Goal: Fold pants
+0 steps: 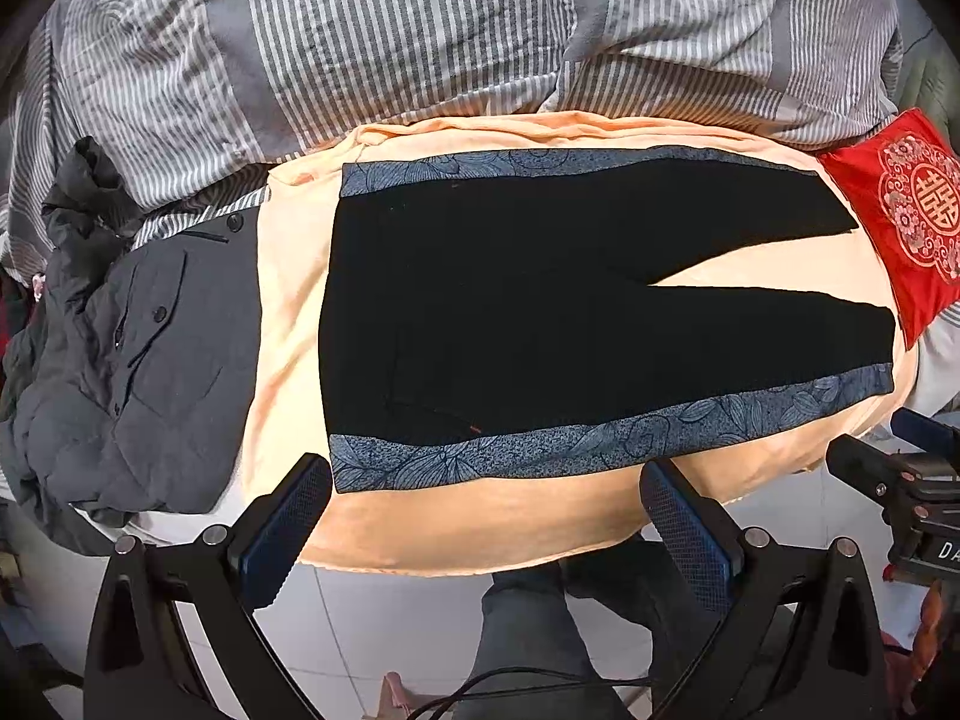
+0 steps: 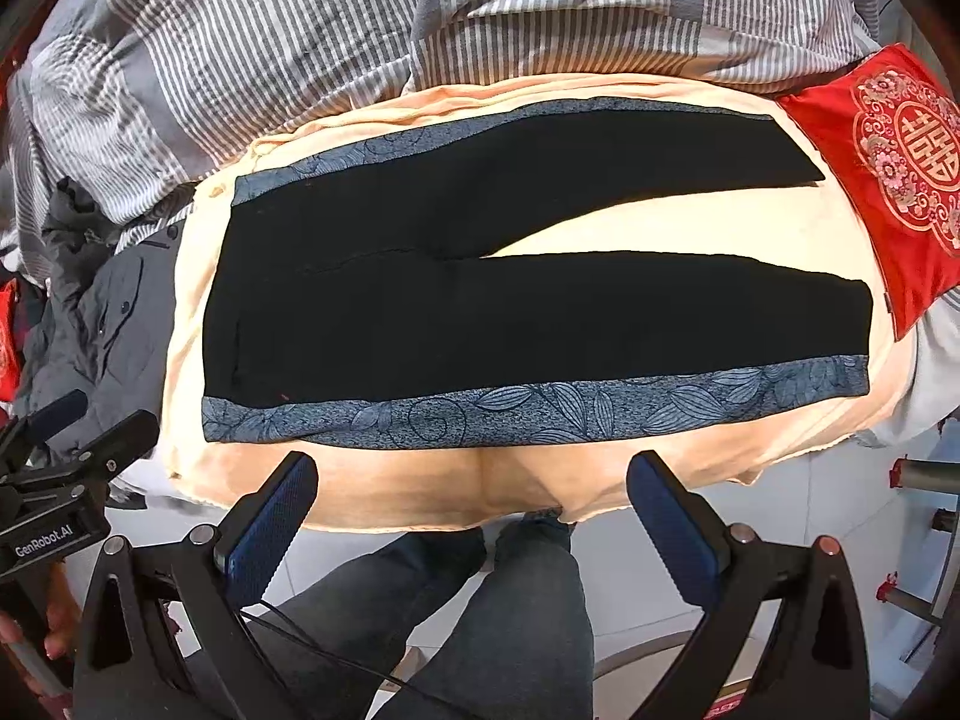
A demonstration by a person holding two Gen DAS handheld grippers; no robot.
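Pants (image 1: 540, 300): black with blue flowery sides, lying flat on my peach blanket (image 1: 480, 522), legs spread toward the red pillow (image 1: 906, 210).
My left claw (image 1: 486, 516): wide apart, holding nothing.
My right claw (image 2: 474, 510): wide apart, holding nothing too.
Gray jacket (image 1: 150, 360): beside the pants' top.

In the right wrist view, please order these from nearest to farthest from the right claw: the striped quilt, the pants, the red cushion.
1. Pants: straight ahead of the right claw, on the peach sheet.
2. Red cushion: far right, past the pant hems.
3. Striped quilt: at the back.
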